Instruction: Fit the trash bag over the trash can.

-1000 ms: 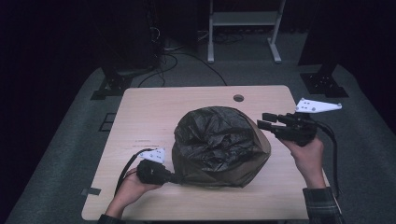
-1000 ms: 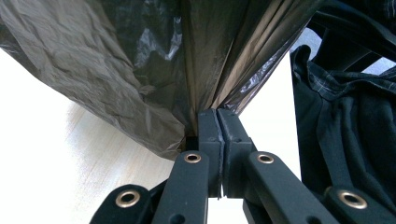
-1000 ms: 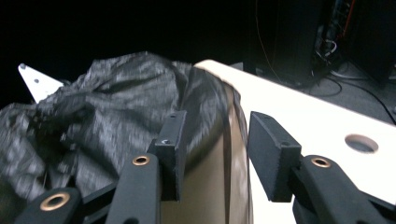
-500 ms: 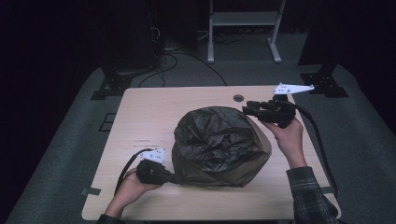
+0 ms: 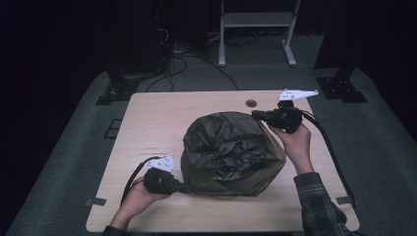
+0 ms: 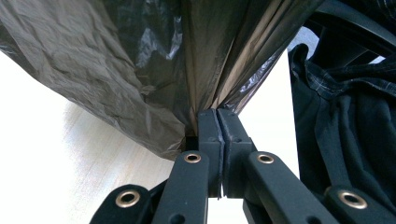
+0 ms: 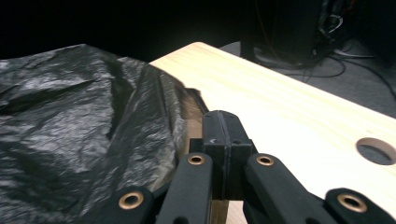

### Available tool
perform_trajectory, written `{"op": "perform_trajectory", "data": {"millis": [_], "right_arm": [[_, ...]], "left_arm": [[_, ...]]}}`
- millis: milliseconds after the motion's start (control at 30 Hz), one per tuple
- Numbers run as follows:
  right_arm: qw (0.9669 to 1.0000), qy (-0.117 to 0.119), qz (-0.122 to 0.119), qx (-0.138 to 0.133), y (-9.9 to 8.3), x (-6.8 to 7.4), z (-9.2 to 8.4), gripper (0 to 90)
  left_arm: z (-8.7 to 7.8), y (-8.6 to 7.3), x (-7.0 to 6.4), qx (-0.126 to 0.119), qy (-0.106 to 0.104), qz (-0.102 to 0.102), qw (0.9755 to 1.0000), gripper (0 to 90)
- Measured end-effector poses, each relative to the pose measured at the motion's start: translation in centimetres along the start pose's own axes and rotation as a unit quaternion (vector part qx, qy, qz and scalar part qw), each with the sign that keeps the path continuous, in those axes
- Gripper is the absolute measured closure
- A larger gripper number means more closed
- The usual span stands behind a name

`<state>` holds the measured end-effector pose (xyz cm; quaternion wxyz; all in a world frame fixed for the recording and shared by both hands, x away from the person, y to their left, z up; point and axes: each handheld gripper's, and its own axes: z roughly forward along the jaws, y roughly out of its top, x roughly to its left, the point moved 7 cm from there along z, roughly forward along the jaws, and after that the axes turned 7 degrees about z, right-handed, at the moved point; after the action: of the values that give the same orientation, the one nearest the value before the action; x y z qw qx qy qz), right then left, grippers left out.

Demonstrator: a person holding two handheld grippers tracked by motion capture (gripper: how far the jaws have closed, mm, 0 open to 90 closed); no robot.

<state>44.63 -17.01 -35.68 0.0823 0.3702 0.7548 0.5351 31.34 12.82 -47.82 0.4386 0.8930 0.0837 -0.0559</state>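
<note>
High view: a person sits at the near side of a wooden table and holds a claw in each hand. In the middle of the table lies a dark, crumpled plastic bag, puffed up like a dome.

The left claw is low at the near left edge of the bag, and it points to the right, into the bag's lower rim. In the left gripper view its two jaws are pressed together and a gathered fold of the bag rises straight out from between their tips, so this claw is pinching the bag. The film spreads upward and to both sides from the pinch. To the right of these jaws I see a dark checked sleeve.

The right claw is at the far right corner of the bag, pointing left, and its tips are at the bag's upper edge. Its jaws have just been closing. In the right gripper view they are pressed together, with no gap between the pads. The bag lies to the left of the jaws and reaches under them, close to their left side, but I cannot tell if any film is caught between the pads. Past the tips, the bare table goes on, and to the right of the jaws there is a round hole in the tabletop.
</note>
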Motion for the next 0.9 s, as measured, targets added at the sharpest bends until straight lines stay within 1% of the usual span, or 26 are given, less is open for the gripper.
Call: {"op": "perform_trajectory", "data": {"millis": [33, 67, 133, 167, 333, 400, 433, 467, 533, 667, 733, 767, 833, 867, 900], "right_arm": [[1.0, -0.005, 0.0, -0.002, 0.0, -0.1, 0.0, 90.0], [0.9999, -0.015, -0.001, -0.004, 0.1, -0.4, 0.0, 90.0], [0.9997, -0.024, 0.0, -0.007, 0.1, -0.9, 0.0, 90.0], [0.9997, -0.024, 0.0, -0.007, 0.1, -0.9, 0.0, 90.0], [0.9989, -0.04, 0.009, -0.021, 0.5, -2.1, -0.1, 90.0], [0.9988, -0.042, 0.01, -0.023, 0.6, -2.3, -0.1, 90.0], [0.9985, -0.047, 0.014, -0.024, 0.7, -2.8, -0.2, 90.0], [0.9985, -0.047, 0.014, -0.024, 0.7, -2.8, -0.2, 90.0], [0.9982, -0.051, 0.016, -0.026, 0.9, -3.4, -0.2, 90.0], [0.9977, -0.058, 0.018, -0.029, 1.1, -4.0, -0.1, 90.0], [0.9977, -0.059, 0.018, -0.029, 1.1, -4.2, 0.0, 90.0], [0.9974, -0.063, 0.019, -0.029, 1.1, -4.6, 0.2, 90.0], [0.9974, -0.065, 0.019, -0.027, 1.1, -4.7, 0.2, 90.0], [0.9969, -0.071, 0.022, -0.026, 1.0, -5.2, 0.4, 90.0], [0.9969, -0.071, 0.022, -0.026, 1.0, -5.2, 0.4, 90.0]], "left_arm": [[0.0, 0.0, 0.0, -0.001, 0.0, 0.0, 1.0, 88.3], [0.0, 0.0, 0.0, 0.0, 0.0, 0.0, 1.0, 88.3], [0.0, 0.0, 0.0, -0.001, -0.001, 0.0, 1.0, 88.3], [0.0, 0.0, 0.0, -0.001, -0.001, 0.0, 1.0, 88.3], [0.0, 0.0, 0.0, 0.0, -0.002, 0.0, 1.0, 88.3], [0.0, 0.0, 0.0, 0.0, -0.002, 0.0, 1.0, 88.3], [0.0, 0.0, 0.0, 0.001, -0.002, 0.001, 1.0, 88.3], [0.0, 0.0, 0.0, 0.001, -0.002, 0.001, 1.0, 88.3], [0.1, 0.0, 0.0, 0.0, -0.003, 0.001, 1.0, 88.3], [0.1, 0.0, -0.1, 0.0, -0.004, 0.002, 1.0, 88.3], [0.1, 0.0, -0.1, -0.001, -0.004, 0.002, 1.0, 88.3], [0.1, 0.0, 0.0, -0.001, -0.004, 0.002, 1.0, 88.3], [0.1, 0.0, 0.0, -0.001, -0.004, 0.001, 1.0, 88.3], [0.0, 0.1, -0.1, -0.003, -0.004, 0.001, 1.0, 88.3], [0.0, 0.1, -0.1, -0.003, -0.004, 0.001, 1.0, 88.3]]}}
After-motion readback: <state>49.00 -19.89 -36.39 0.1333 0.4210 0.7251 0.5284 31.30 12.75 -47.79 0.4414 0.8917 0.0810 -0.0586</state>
